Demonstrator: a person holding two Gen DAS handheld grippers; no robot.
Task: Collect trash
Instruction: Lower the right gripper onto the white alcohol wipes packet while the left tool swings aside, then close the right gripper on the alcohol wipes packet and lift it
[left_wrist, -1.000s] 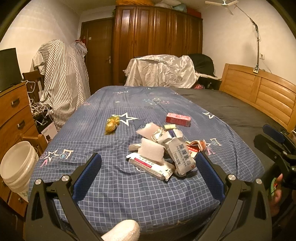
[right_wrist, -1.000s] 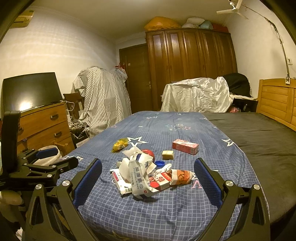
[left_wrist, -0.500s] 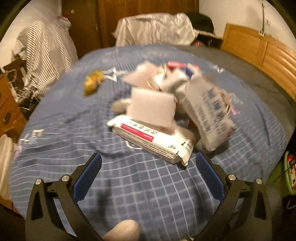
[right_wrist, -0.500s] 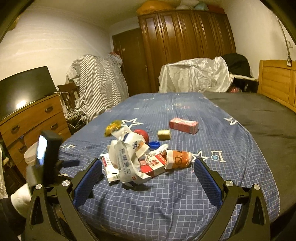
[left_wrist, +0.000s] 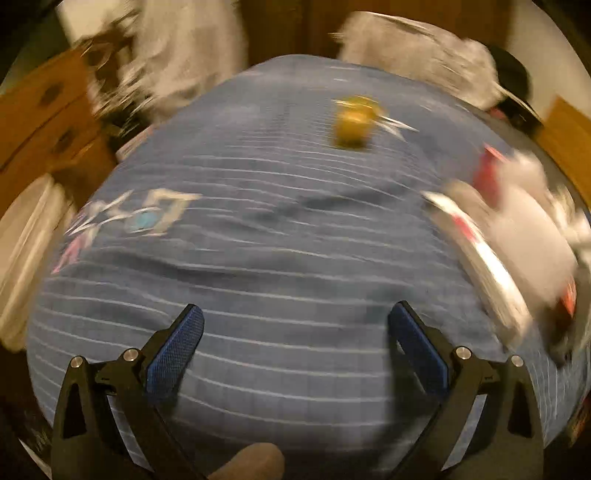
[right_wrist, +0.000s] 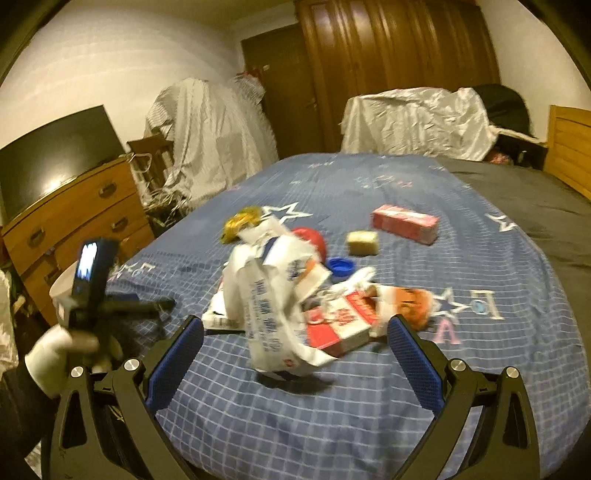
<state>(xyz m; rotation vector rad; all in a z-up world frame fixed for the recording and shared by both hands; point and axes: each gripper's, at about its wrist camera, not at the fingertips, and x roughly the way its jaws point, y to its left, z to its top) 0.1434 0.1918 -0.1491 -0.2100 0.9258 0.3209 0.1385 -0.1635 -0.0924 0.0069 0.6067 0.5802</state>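
Observation:
A pile of trash lies on the blue checked bedspread (right_wrist: 369, 413): a white printed bag (right_wrist: 269, 306), a red and white carton (right_wrist: 340, 325), an orange wrapper (right_wrist: 410, 302), a blue cap (right_wrist: 340, 266), a red ball (right_wrist: 312, 238), a yellow block (right_wrist: 363, 243), a pink box (right_wrist: 404, 222) and a yellow wrapper (right_wrist: 242, 222). My right gripper (right_wrist: 295, 354) is open just before the pile. My left gripper (left_wrist: 295, 339) is open over bare bedspread; the blurred pile (left_wrist: 517, 251) is at its right, the yellow wrapper (left_wrist: 354, 122) far ahead. The left gripper also shows in the right wrist view (right_wrist: 147, 306).
A white bucket (left_wrist: 22, 254) stands on the floor left of the bed, beside a wooden dresser (right_wrist: 74, 218) with a dark screen on it. Covered furniture and a wardrobe stand behind the bed. A wooden headboard (right_wrist: 569, 147) is at the right.
My left gripper has swung left, so the pile went from centre to the right edge of its view. My right gripper has moved closer to the pile.

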